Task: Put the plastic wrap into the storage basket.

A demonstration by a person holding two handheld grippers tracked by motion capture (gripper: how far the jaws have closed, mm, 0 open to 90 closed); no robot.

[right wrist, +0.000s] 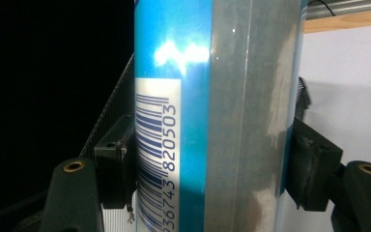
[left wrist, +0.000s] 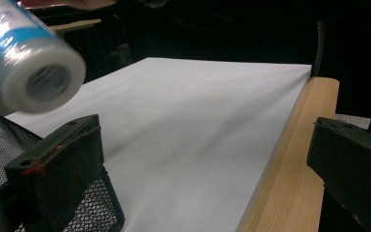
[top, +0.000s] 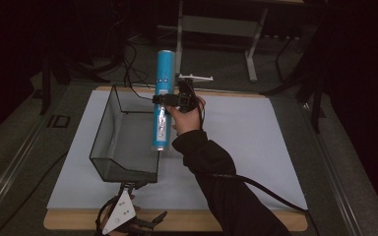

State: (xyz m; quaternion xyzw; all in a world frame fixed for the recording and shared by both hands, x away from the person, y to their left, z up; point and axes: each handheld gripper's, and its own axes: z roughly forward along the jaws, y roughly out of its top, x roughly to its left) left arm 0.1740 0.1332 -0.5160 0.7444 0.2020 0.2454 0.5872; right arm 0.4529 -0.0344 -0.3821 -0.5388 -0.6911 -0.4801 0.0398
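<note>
From the high view I see my right gripper (top: 170, 100) clamped across a blue roll (top: 162, 101), held in the air above the right wall of the black mesh basket (top: 109, 147); its long axis runs near to far, the far end tipped up and away from me. The basket sits on the white sheet (top: 256, 147) covering the wooden table (top: 187, 222). My left gripper (top: 123, 216) rests at the near edge, just before the basket. In the left gripper view my jaws stand wide apart with nothing between them, and the roll's round end (left wrist: 43, 82) faces the camera at upper left. In the right gripper view both pads squeeze the roll's sides, its barcode (right wrist: 152, 164) running lengthwise.
</note>
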